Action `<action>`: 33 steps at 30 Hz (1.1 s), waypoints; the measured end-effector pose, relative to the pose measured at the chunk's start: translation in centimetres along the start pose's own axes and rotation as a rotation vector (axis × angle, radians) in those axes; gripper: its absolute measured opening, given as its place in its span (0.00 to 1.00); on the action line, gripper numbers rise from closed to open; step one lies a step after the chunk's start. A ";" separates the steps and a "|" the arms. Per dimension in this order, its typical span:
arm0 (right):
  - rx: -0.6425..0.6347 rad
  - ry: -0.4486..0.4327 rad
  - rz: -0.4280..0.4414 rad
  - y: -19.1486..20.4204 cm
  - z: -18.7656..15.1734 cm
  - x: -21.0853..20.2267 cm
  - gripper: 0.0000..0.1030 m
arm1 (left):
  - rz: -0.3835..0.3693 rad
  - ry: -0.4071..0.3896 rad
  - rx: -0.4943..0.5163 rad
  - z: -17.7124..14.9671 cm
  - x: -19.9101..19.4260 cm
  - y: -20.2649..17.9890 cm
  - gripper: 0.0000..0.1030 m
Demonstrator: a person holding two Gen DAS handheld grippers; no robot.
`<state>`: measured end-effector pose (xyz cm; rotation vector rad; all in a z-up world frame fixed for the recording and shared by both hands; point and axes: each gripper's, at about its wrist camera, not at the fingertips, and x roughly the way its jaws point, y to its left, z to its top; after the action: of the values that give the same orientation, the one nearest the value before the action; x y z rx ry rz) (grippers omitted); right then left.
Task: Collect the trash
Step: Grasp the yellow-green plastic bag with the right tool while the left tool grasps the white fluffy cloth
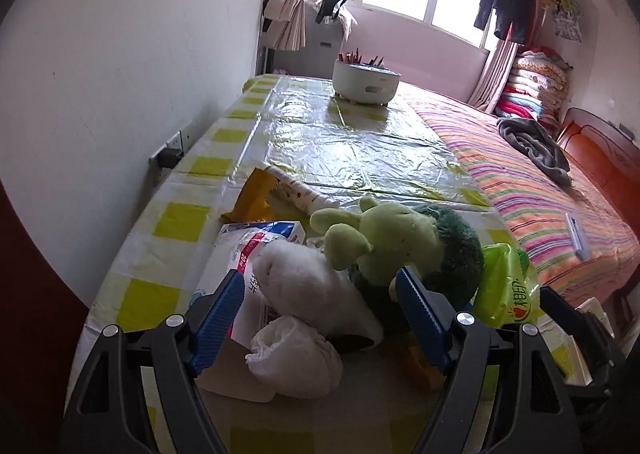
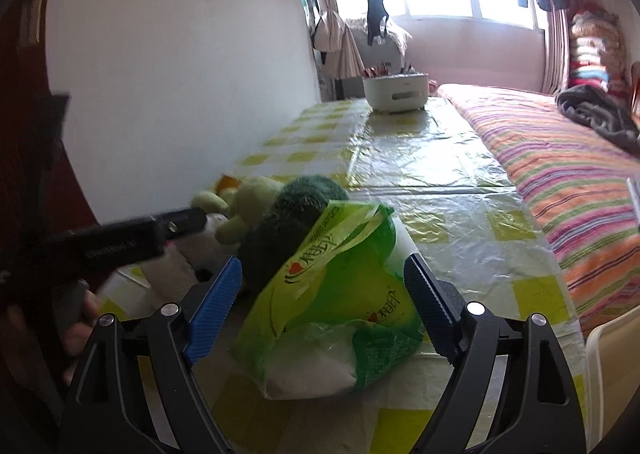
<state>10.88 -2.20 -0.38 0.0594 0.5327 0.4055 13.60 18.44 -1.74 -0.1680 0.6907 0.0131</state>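
Note:
In the left wrist view my left gripper [image 1: 322,286] is open, its blue fingers either side of a crumpled white tissue [image 1: 296,354] and a fluffy white wad [image 1: 304,278] on the table. Behind them lie a green plush toy [image 1: 404,242], a white printed packet [image 1: 248,250], a yellow wrapper [image 1: 256,196] and a white tube [image 1: 300,192]. In the right wrist view my right gripper [image 2: 322,276] is open around a green plastic tissue bag [image 2: 332,306], which also shows in the left wrist view [image 1: 506,282]. The left gripper's body [image 2: 120,242] shows at the left.
The table has a yellow-checked plastic cloth [image 1: 340,134]. A white round pot with pencils [image 1: 366,80] stands at its far end. A striped bed [image 1: 540,190] runs along the right, with a grey blanket [image 1: 532,146]. A wall socket [image 1: 174,146] is on the left wall.

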 end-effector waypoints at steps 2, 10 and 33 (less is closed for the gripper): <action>-0.030 0.024 -0.021 0.5 -0.2 0.6 0.58 | -0.011 0.005 -0.010 0.1 0.2 0.3 0.74; 0.022 0.055 0.029 -1.1 -0.7 0.5 0.14 | -0.086 0.034 -0.059 0.7 0.9 0.8 0.74; 0.129 -0.108 0.065 -5.0 0.8 -3.5 0.14 | -0.114 -0.104 -0.052 1.4 -1.8 0.7 0.24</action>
<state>10.32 -8.15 1.23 0.2220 0.4512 0.4286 13.05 19.41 0.43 -0.2547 0.5766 -0.0685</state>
